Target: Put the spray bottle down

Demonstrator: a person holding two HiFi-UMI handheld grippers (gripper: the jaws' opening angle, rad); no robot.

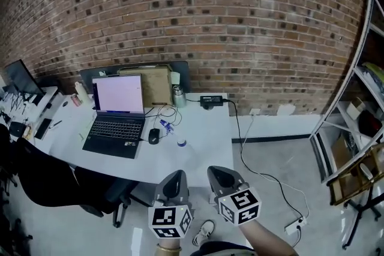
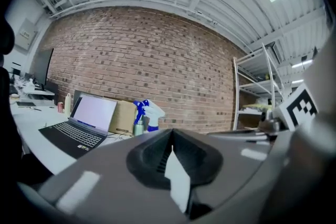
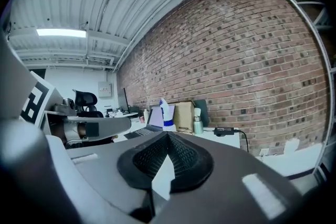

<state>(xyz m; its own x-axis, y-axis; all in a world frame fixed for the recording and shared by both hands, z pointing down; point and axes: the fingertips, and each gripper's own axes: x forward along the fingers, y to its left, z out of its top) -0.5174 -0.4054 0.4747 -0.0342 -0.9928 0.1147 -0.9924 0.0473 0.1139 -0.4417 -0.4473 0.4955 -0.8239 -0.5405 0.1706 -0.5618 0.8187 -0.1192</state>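
Note:
The spray bottle (image 1: 181,142), white with a blue trigger and band, stands upright on the white desk (image 1: 204,147), right of the mouse. In the left gripper view the spray bottle (image 2: 148,114) shows ahead beside a green flask (image 2: 138,126). In the right gripper view the bottle (image 3: 167,114) stands in front of the laptop screen. Both grippers are off the desk's near edge, well short of the bottle. My left gripper (image 1: 173,184) (image 2: 170,136) is shut with nothing in it. My right gripper (image 1: 224,178) (image 3: 167,140) is also shut and empty.
An open laptop (image 1: 115,123), a mouse (image 1: 153,136) and a small blue item (image 1: 165,126) lie on the desk. A cardboard box (image 1: 150,86) and flask (image 1: 179,96) stand at the back by the brick wall. A cable (image 1: 240,129) runs to the floor. Metal shelving (image 1: 360,99) stands right.

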